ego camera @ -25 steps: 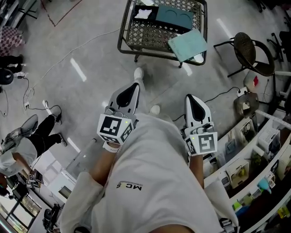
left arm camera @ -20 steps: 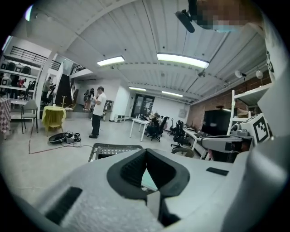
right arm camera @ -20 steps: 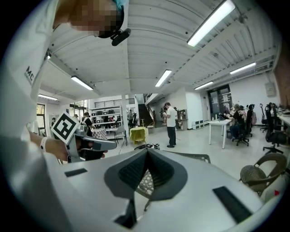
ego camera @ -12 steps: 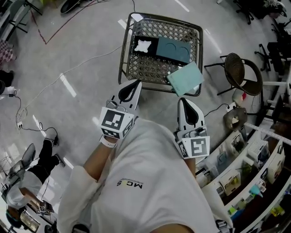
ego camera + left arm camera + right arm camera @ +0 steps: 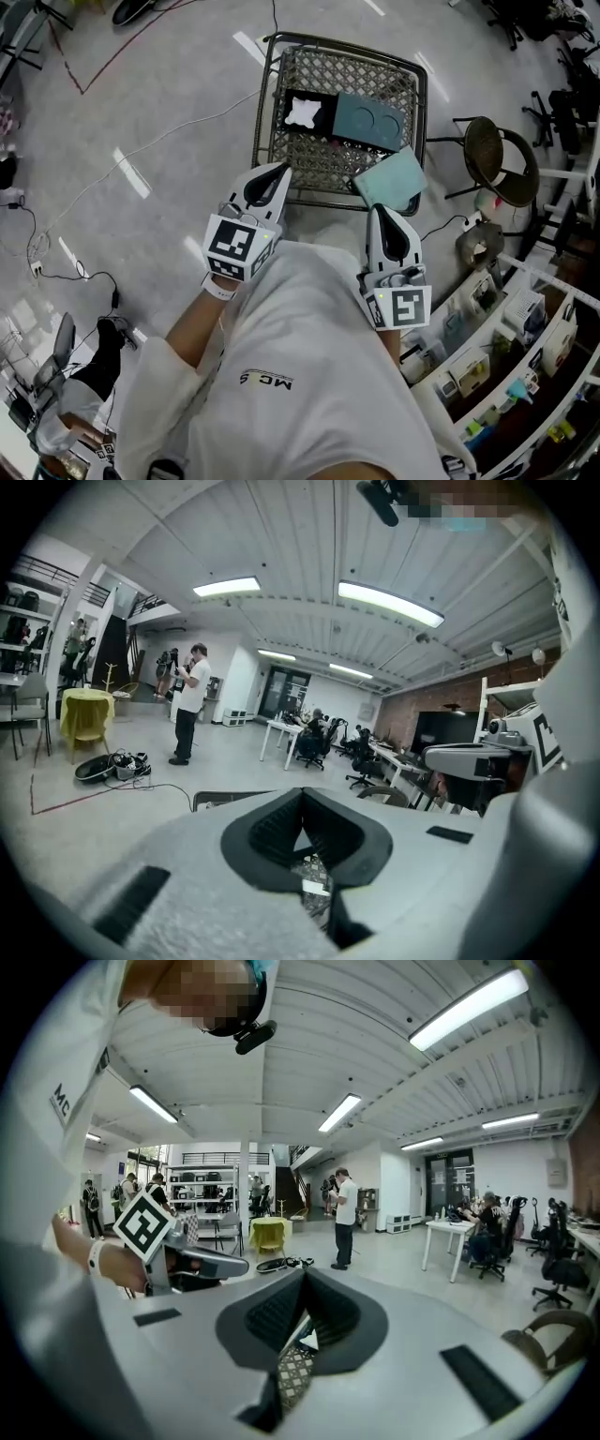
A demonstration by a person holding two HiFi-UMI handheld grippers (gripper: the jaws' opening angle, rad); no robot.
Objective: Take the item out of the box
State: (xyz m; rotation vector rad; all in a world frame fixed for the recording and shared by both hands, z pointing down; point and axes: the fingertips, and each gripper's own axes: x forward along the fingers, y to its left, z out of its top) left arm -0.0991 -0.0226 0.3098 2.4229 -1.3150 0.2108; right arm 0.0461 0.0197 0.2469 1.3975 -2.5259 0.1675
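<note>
A wire-mesh table [image 5: 281, 131] stands ahead on the floor. On it lies an open box: a black half [image 5: 291, 96] that holds a white item [image 5: 305, 111], and a teal half [image 5: 370, 120] with two round recesses. A teal lid [image 5: 389, 178] rests at the table's near right corner. My left gripper [image 5: 282, 170] is shut and holds nothing, its tip at the table's near left edge. My right gripper [image 5: 377, 209] is also shut on nothing, just short of the teal lid. Through the left gripper view's pads, a patch of the mesh [image 5: 314, 874] shows.
A round-seated chair [image 5: 492, 155] stands right of the table. Shelves with small goods [image 5: 525, 356] run along the right. Cables [image 5: 141, 150] trail over the floor at left. A seated person [image 5: 75, 375] is at lower left; another person [image 5: 190, 700] stands far off.
The table has come closer and now sits just beyond both gripper tips. Both grippers stay shut in front of the torso.
</note>
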